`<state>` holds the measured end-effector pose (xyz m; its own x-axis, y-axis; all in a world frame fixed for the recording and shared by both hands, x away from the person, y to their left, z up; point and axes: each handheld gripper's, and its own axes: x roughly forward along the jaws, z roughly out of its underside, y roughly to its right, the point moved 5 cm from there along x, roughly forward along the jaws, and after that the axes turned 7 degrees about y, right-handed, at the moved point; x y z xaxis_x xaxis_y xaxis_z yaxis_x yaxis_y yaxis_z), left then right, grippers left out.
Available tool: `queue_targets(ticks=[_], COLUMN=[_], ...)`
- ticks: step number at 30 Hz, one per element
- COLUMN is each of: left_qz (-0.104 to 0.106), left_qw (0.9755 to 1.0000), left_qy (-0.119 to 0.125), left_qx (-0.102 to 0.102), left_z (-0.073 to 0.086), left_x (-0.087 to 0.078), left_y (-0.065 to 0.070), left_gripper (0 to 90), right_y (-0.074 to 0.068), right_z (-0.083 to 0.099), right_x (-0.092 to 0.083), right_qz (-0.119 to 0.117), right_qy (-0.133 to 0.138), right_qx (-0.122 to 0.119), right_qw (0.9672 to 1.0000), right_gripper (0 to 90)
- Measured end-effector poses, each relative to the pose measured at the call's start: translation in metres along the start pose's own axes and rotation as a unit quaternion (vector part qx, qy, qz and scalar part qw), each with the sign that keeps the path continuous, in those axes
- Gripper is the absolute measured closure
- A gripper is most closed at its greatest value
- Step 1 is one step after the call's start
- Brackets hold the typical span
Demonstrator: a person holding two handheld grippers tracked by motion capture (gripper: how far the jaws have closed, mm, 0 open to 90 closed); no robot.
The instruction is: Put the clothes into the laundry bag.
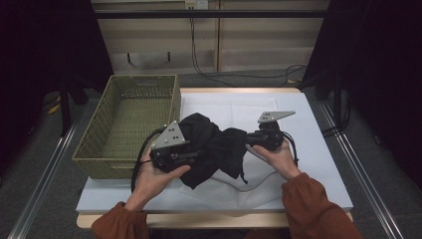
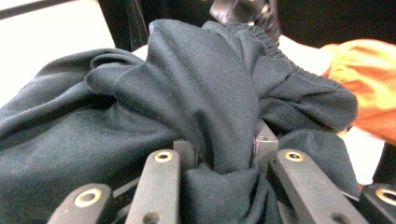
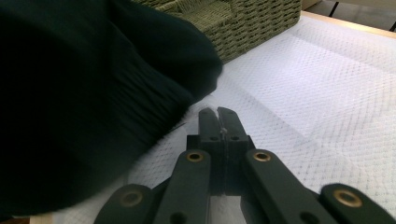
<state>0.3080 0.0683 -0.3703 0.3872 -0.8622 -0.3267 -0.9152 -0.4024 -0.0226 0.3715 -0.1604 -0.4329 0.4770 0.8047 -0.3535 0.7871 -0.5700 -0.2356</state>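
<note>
High view: a black garment (image 1: 214,147) hangs bunched between the two grippers above a white mat (image 1: 318,149) on the table, just to the right of a woven green basket (image 1: 107,139). The left gripper (image 1: 191,155) comes in from the left, held level, and its tips are buried in the cloth near the garment's lower left part. The right gripper (image 1: 249,140) meets the garment at its right end.

Left gripper view: the jaws stand partly closed with a thick fold of the dark fabric (image 2: 205,107) squeezed between the pads, so this gripper has a firm hold of the garment; the rest of the cloth billows up and to both sides of the jaws. An orange sleeve (image 2: 369,88) shows behind it at the right.

Right gripper view: the right gripper (image 3: 218,114) has its jaws pressed fully together. Whether a thin edge or thread is pinched there cannot be told. The garment's bulk (image 3: 84,102) lies just left of the jaws, with the basket (image 3: 243,23) beyond.
</note>
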Motion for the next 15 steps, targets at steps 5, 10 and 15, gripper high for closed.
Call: queue_targets(ticks=[5, 10, 15], left_qz=[0.011, 0.017, 0.017], left_qw=[0.9995, 0.9991, 0.9982], left_qy=[-0.029, -0.039, -0.057], left_qx=[0.001, 0.003, 0.008], left_z=[0.011, 0.013, 0.015], left_x=[0.015, 0.028, 0.044], left_y=[0.005, 0.007, 0.006], left_gripper=[70.9, 70.8, 70.6], right_y=[0.000, 0.001, 0.001], right_z=[0.001, 0.004, 0.005], right_x=[0.002, 0.004, 0.004], right_qz=[0.001, 0.002, 0.002], right_qy=[-0.003, -0.008, -0.008], right_qx=[-0.002, -0.001, -0.001], right_qw=[1.0000, 1.0000, 1.0000], right_gripper=[90.0, 90.0, 90.0])
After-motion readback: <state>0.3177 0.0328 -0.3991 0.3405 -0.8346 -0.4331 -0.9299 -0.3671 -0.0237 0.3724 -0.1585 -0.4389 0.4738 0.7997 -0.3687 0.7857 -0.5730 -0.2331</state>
